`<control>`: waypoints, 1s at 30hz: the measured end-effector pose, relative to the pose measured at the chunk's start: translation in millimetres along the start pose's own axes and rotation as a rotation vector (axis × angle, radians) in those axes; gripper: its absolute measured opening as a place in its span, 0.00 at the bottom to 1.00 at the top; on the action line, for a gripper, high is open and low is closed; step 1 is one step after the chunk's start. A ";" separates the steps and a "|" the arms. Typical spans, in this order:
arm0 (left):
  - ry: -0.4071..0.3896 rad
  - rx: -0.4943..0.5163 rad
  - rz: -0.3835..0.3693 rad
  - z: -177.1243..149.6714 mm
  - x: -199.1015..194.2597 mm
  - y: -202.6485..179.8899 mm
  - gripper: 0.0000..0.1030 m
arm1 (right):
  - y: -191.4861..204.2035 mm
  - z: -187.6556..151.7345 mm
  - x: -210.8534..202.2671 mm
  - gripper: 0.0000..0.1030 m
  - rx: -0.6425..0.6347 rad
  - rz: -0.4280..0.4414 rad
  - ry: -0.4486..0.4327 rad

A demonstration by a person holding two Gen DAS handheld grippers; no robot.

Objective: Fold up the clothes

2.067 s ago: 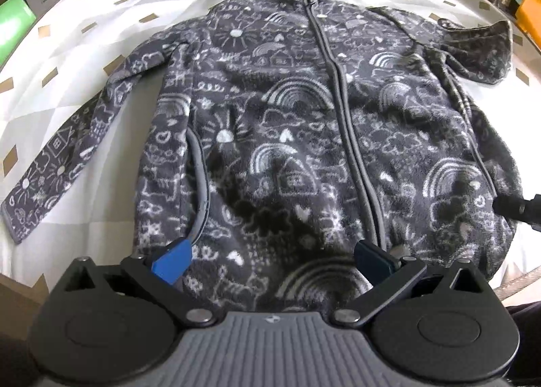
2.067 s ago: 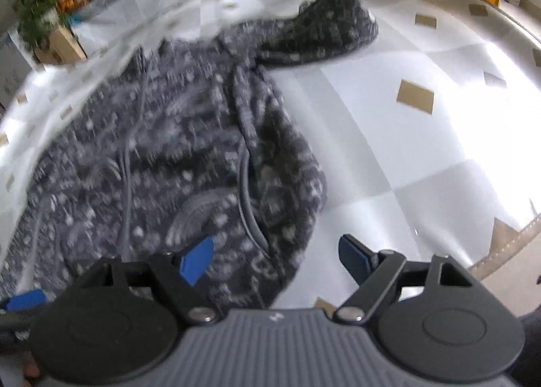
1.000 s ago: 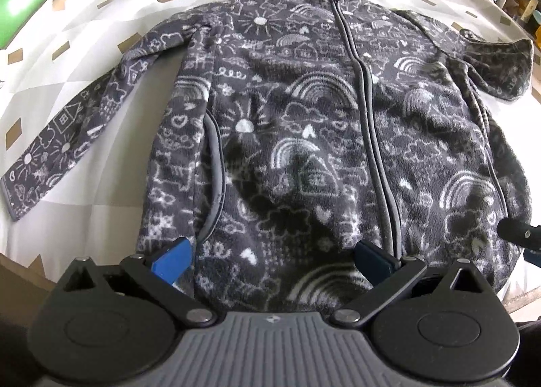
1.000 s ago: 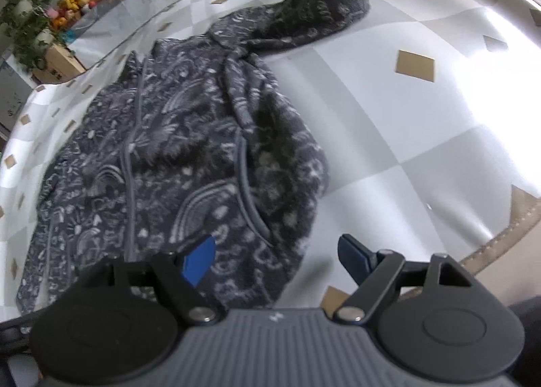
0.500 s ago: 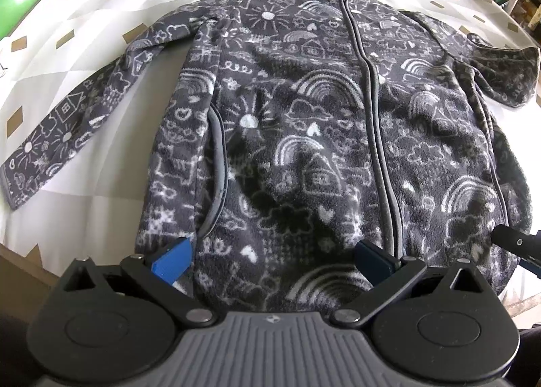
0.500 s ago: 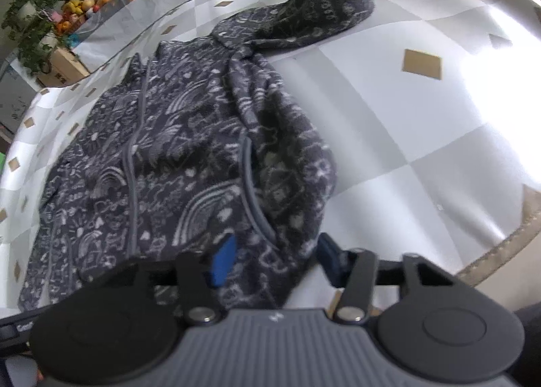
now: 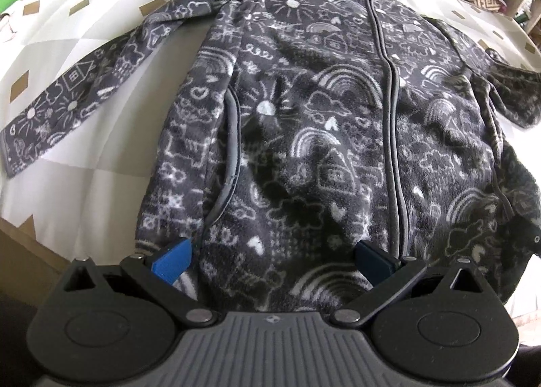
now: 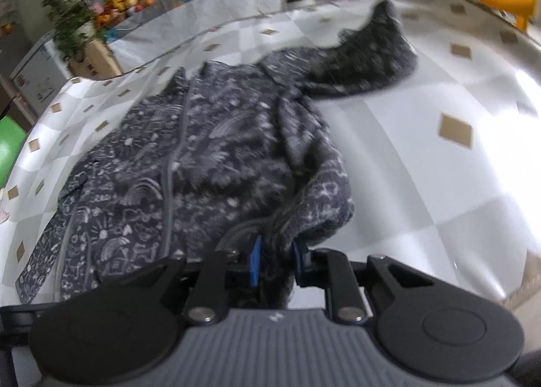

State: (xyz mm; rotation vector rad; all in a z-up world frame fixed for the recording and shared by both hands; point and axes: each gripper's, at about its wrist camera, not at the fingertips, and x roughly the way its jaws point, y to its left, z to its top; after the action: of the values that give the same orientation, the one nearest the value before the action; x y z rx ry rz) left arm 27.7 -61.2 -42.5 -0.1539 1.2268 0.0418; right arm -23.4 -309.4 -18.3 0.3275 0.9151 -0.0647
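One tabletop (image 7: pixel 111 157), covered in a white and grey cloth with tan diamonds, is filling both views and is carrying a single dark fleece jacket (image 7: pixel 304 123) printed with white rainbows, suns and houses, lying front up with its zip closed. The left wrist view is showing the whole garment from the hem, with one sleeve (image 7: pixel 67 89) stretching flat toward the left edge of the frame, which the right wrist view is showing only at its lower left. The right wrist view, somewhat blurred, is showing the other sleeve (image 8: pixel 368 55) bunching toward the upper right, and plants with small coloured items at the upper left. The left tongs (image 7: pixel 270 256) are standing wide open over the hem, gripping nothing. The right tongs (image 8: pixel 275 263) are closing, pinching a raised fold of the jacket's side hem between their blue pads.
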 end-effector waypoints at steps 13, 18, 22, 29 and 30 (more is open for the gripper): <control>-0.014 -0.069 0.001 3.2 -3.1 12.0 1.00 | 62.3 26.4 27.7 0.27 -0.094 0.123 0.012; -0.019 -0.076 0.004 4.5 -3.3 13.4 1.00 | 65.4 25.7 26.6 0.39 -0.058 0.193 -0.005; -0.047 -0.060 0.019 4.5 -7.8 9.9 1.00 | 52.2 29.7 31.2 0.42 0.011 0.206 0.017; -0.106 -0.023 -0.071 5.0 -22.9 3.4 1.00 | 51.2 33.6 52.4 0.48 0.024 0.193 0.067; -0.107 -0.014 -0.084 5.2 -23.5 0.8 1.00 | 52.6 34.3 55.4 0.50 0.025 0.195 0.074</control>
State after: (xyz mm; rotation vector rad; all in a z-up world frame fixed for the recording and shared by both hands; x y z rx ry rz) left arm 24.6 -58.5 -18.8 -0.2126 1.1127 -0.0149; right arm 46.9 -265.4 -29.3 0.4435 0.9524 0.1161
